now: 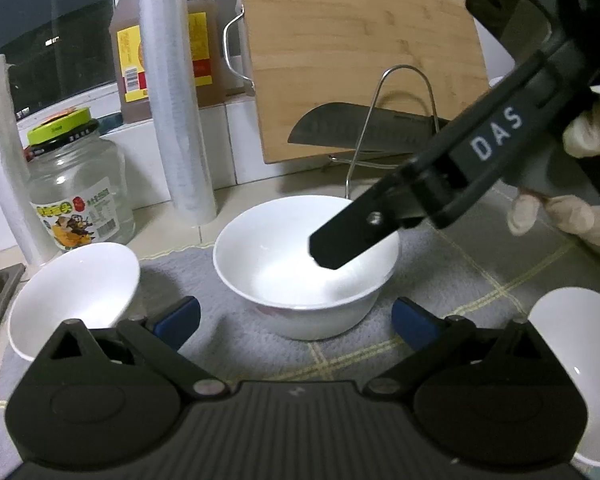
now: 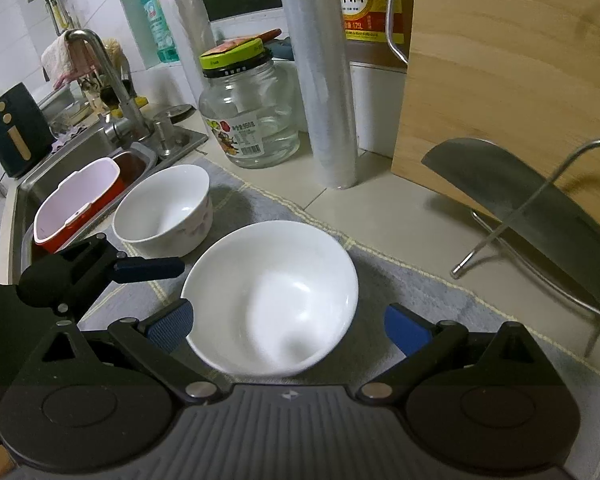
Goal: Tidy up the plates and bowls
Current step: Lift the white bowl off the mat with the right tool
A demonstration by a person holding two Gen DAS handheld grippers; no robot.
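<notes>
A white bowl (image 1: 306, 264) stands on the grey mat (image 1: 440, 264), straight ahead of my left gripper (image 1: 297, 324), which is open and short of it. A second white bowl (image 1: 74, 296) lies at the left and a third (image 1: 576, 360) at the right edge. One finger (image 1: 352, 240) of the right gripper reaches over the middle bowl from the upper right, held by a gloved hand (image 1: 580, 208). In the right wrist view, my right gripper (image 2: 288, 328) is open around a white bowl (image 2: 272, 300). A flower-patterned bowl (image 2: 164, 210) stands behind it.
A glass jar (image 2: 248, 120), a film roll (image 2: 320, 80) and an oil bottle (image 1: 164, 48) line the back. A cutting board (image 1: 360, 60) and a cleaver (image 2: 540, 208) rest on a wire rack (image 2: 500, 240). The sink (image 2: 80, 152) with a red-and-white container (image 2: 76, 204) lies at the left.
</notes>
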